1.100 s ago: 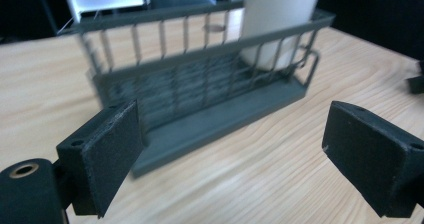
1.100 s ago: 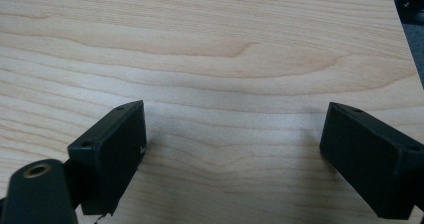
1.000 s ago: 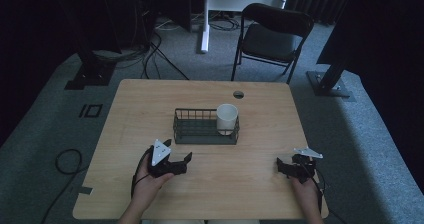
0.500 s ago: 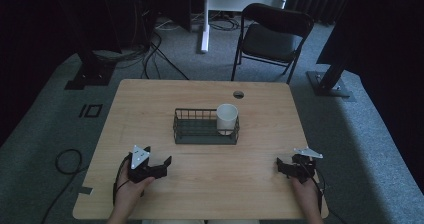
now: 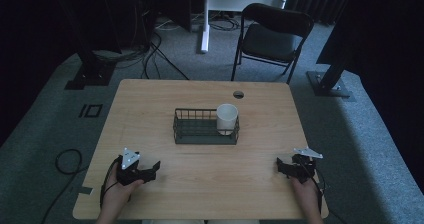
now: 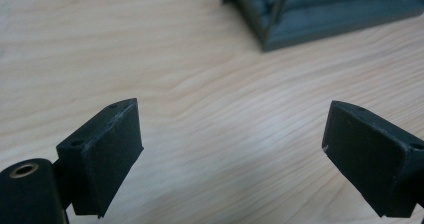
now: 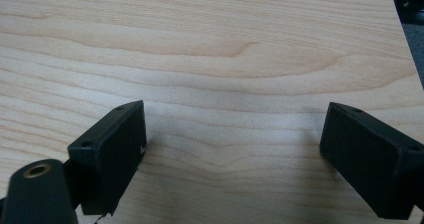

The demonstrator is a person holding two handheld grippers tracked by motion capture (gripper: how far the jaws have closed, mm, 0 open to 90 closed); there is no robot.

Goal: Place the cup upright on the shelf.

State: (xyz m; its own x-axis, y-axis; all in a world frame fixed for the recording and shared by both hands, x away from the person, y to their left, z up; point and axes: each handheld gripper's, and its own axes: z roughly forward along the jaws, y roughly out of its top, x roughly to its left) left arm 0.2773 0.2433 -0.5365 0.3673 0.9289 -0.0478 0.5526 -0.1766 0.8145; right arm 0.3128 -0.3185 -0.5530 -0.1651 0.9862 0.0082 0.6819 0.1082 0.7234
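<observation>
So at this point we had both sets of tongs parked low at the near edge of the table [image 5: 150, 96], one in each hand. Our left tongs [image 5: 150, 170] sat near the left corner, jaws spread wide with nothing but bare wood between them. In the left gripper view [image 6: 230, 149] the two black pads stood well apart, and the corner of the basket [image 6: 320, 14] showed ahead and a bit to the right of them, clearly not touching. Our right tongs [image 5: 284, 166] were over by the right corner, also gaping open and holding nothing; the right gripper view [image 7: 232, 149] showed plain wood grain running across between the pads.

The things nearest to us were the dark wire basket [image 5: 197, 129] and the white cup [image 5: 227, 118]. From above, the basket sat in the middle of the table, ahead of both tongs and roughly between them, closer to the left pair. The cup stood upright inside the basket's right end, on the side toward the right tongs. Both were well apart from either pair of jaws.

A folding chair [image 5: 272, 36] stood beyond the far edge.
</observation>
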